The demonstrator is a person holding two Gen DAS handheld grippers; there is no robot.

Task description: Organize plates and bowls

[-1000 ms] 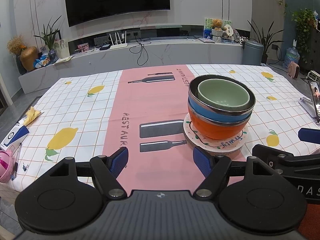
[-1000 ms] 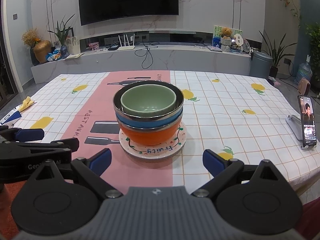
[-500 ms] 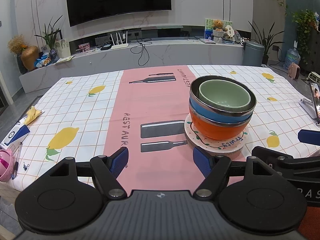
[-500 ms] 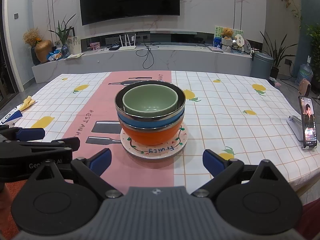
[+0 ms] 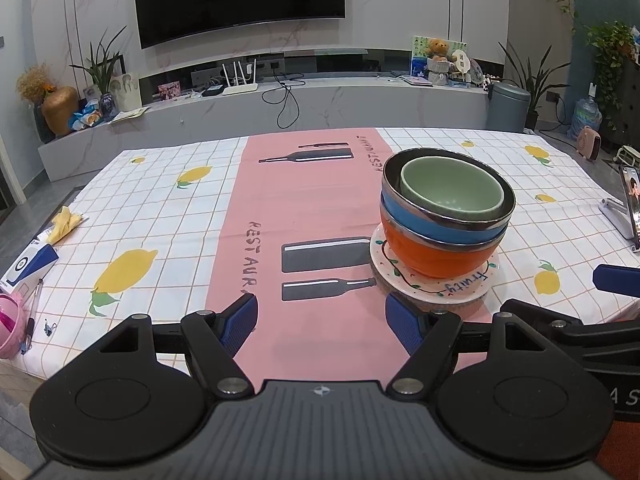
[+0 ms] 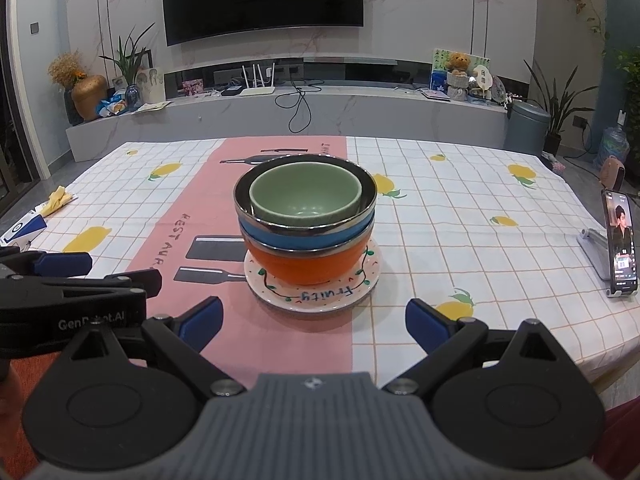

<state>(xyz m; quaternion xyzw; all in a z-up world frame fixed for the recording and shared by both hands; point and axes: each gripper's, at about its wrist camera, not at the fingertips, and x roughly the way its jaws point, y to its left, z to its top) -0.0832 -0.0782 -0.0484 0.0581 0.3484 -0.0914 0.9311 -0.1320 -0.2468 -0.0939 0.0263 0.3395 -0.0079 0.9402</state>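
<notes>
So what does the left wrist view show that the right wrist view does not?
Only the left wrist view: a pink cup, a pen and clips at the table's near left edge.

Only the right wrist view: the whole phone on its stand; the left view cuts it at the frame's edge.

Both: the green bowl nested in the blue bowl and orange bowl on the plate, and both grippers, left and right, open and empty.

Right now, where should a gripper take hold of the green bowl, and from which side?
Grip the green bowl by its rim, one finger inside and one outside, coming from above. It sits nested in the steel-rimmed blue bowl, so its outer wall is mostly hidden; only the lip stands clear. The near side, facing the open right gripper, looks easiest.
</notes>
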